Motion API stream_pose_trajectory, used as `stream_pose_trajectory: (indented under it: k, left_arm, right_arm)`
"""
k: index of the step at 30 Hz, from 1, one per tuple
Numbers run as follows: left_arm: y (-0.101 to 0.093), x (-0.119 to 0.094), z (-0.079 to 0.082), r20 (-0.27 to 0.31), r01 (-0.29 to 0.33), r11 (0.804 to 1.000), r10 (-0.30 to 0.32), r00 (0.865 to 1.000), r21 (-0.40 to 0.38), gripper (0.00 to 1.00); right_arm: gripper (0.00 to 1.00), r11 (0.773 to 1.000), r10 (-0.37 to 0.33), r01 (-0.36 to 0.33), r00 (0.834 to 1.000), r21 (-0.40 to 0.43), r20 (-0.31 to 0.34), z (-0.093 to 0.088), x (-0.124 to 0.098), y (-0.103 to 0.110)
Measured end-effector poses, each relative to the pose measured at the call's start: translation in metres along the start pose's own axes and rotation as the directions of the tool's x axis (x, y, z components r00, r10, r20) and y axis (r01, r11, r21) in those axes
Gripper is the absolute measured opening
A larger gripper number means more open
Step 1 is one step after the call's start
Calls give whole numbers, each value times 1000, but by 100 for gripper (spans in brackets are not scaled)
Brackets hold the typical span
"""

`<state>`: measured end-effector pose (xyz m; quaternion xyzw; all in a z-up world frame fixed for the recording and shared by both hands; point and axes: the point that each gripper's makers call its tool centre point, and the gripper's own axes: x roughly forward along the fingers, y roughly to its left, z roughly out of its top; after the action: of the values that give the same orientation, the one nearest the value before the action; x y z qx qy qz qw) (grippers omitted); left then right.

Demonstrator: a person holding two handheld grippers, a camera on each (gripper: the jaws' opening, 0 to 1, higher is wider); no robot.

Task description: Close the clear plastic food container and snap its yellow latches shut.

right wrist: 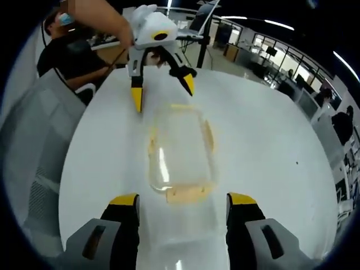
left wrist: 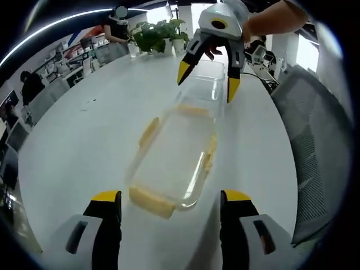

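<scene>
I hold both claws spread, left claw (left wrist: 170,203) and right claw (right wrist: 181,207) facing across the container (left wrist: 175,159), ready for its yellow latches (left wrist: 152,202).

White round table (left wrist: 84,140) under both grippers. Potted plant (left wrist: 157,34) at its far edge, ahead-left of the left gripper. Grey mesh chair (left wrist: 315,146) to that gripper's right; people and desks beyond.

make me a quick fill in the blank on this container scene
1. The clear container rests on a ____ table.
2. Its latches are coloured ____.
3. The jaws of both the left gripper and the right gripper stand ____.
4. Beyond the table's far end stands a potted ____.

Answers: white; yellow; open; plant
</scene>
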<state>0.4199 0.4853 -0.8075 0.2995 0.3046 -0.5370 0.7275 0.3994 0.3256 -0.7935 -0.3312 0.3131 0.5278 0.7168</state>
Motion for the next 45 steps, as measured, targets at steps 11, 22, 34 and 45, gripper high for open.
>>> stream_pose_trajectory:
  k: [11, 22, 34, 45]
  left_arm:
    - [6, 3, -6, -43, 20, 998, -18, 999, 52, 70]
    - [9, 9, -9, -97, 50, 991, -39, 995, 121, 69]
    - [17, 11, -14, -155, 71, 983, -44, 987, 169, 68]
    - [21, 14, -20, -198, 110, 978, -74, 977, 176, 61]
  right_arm:
    - [61, 999, 37, -37, 999, -8, -29, -4, 8, 0]
    - [60, 999, 49, -50, 997, -20, -64, -8, 13, -2]
    - [59, 997, 62, -65, 994, -33, -94, -8, 22, -5]
    - [58, 996, 79, -84, 990, -34, -118, -9, 28, -9]
